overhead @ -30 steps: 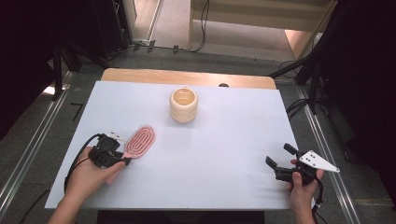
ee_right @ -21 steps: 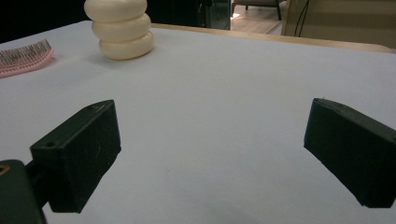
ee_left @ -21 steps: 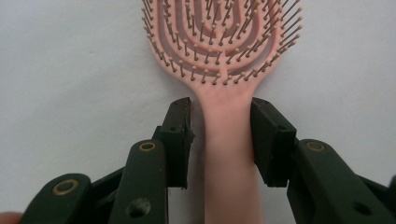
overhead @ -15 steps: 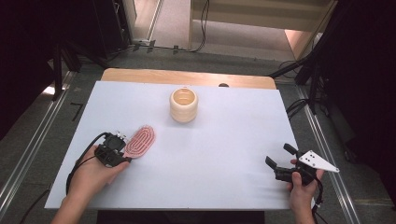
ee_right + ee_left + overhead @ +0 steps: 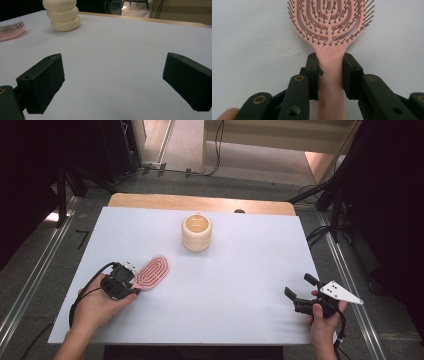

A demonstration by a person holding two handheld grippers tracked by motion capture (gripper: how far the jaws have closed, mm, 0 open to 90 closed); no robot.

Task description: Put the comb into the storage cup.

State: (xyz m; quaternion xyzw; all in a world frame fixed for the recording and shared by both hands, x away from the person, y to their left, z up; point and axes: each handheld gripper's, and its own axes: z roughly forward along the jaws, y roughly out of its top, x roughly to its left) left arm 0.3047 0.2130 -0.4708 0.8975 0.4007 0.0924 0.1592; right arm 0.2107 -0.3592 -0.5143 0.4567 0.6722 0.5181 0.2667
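Left tongs (image 5: 329, 75) clenching on pink hairbrush (image 5: 152, 271) at neck, just below bristle head; brush lying bristles-up on desk (image 5: 240, 270), lower left of high view. Brush looking like light, stiff plastic; smooth narrow handle likely slipping or twisting if pinched off-centre, so neck hold seeming sensible. Right tongs (image 5: 115, 82) resting released, holding nothing, lower right. Cream ribbed cup (image 5: 196, 232) standing upper centre, well apart.

Pink hairbrush (image 5: 331, 27); cream ribbed holder (image 5: 196, 232); black tongs (image 5: 330, 75).

Pink hairbrush (image 5: 329, 22) lies bristles-up near the cream ribbed holder (image 5: 196, 232).
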